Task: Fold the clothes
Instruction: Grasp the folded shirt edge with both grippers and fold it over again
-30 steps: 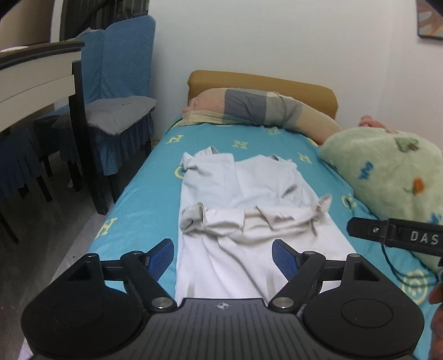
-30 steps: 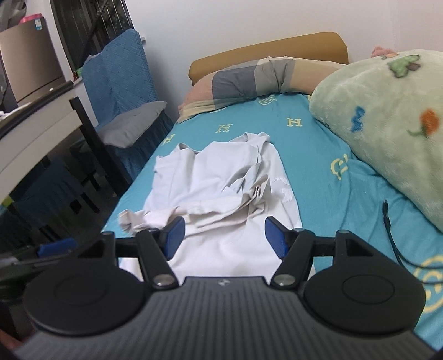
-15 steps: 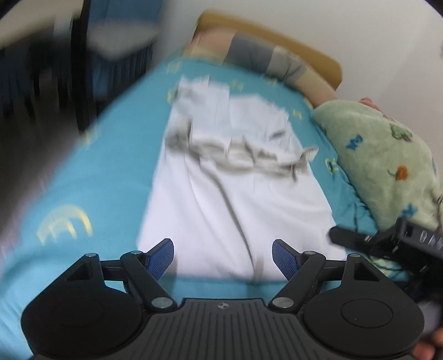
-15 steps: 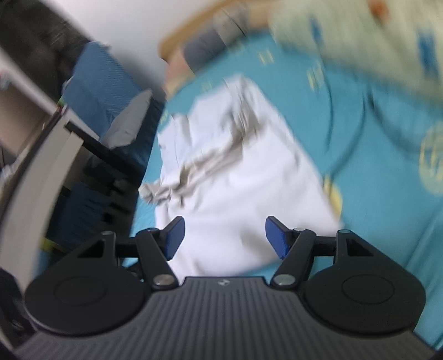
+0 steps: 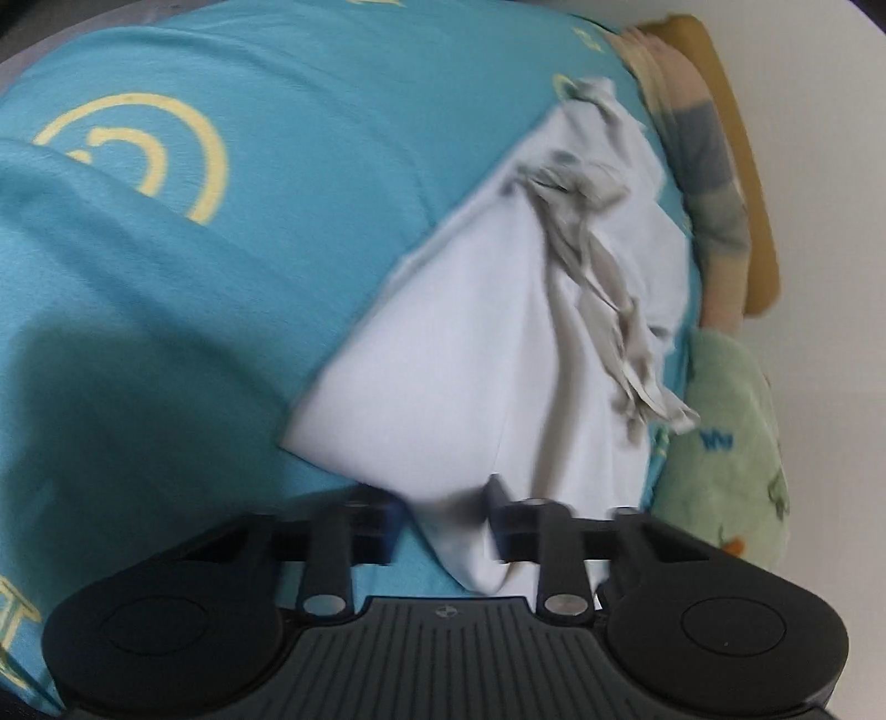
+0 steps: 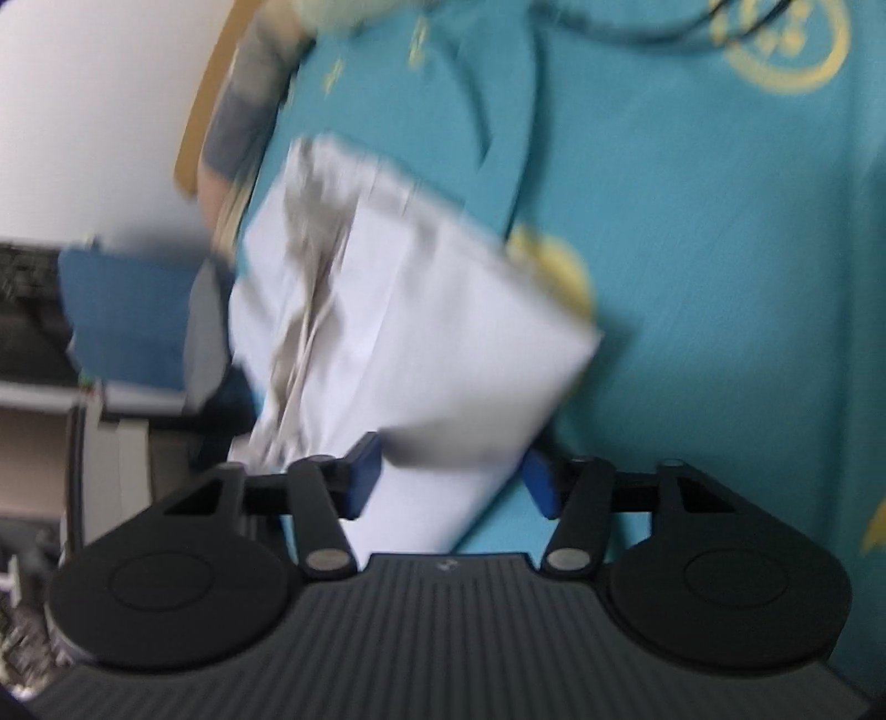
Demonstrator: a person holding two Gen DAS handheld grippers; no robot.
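Note:
A pale grey-white shirt (image 5: 470, 354) lies on the teal bedsheet (image 5: 221, 232), sleeves folded across its middle. My left gripper (image 5: 443, 526) is low over the shirt's near hem, with a fold of hem cloth between its blue fingers; the jaws stand partly apart and the view is blurred. In the right wrist view the shirt (image 6: 421, 343) also shows. My right gripper (image 6: 451, 476) is open, with the other hem corner lying between its fingers. Both views are tilted and motion-blurred.
A green plush blanket (image 5: 725, 459) lies along one side of the bed. A striped pillow (image 5: 714, 183) sits at the headboard. A black cable (image 6: 637, 27) lies on the sheet. A blue-covered chair (image 6: 127, 321) and a table stand beside the bed.
Both grippers have dropped down and tilted onto the shirt's near hem, one at each corner. Cloth now lies between the fingers of each. The left jaws look narrower than before.

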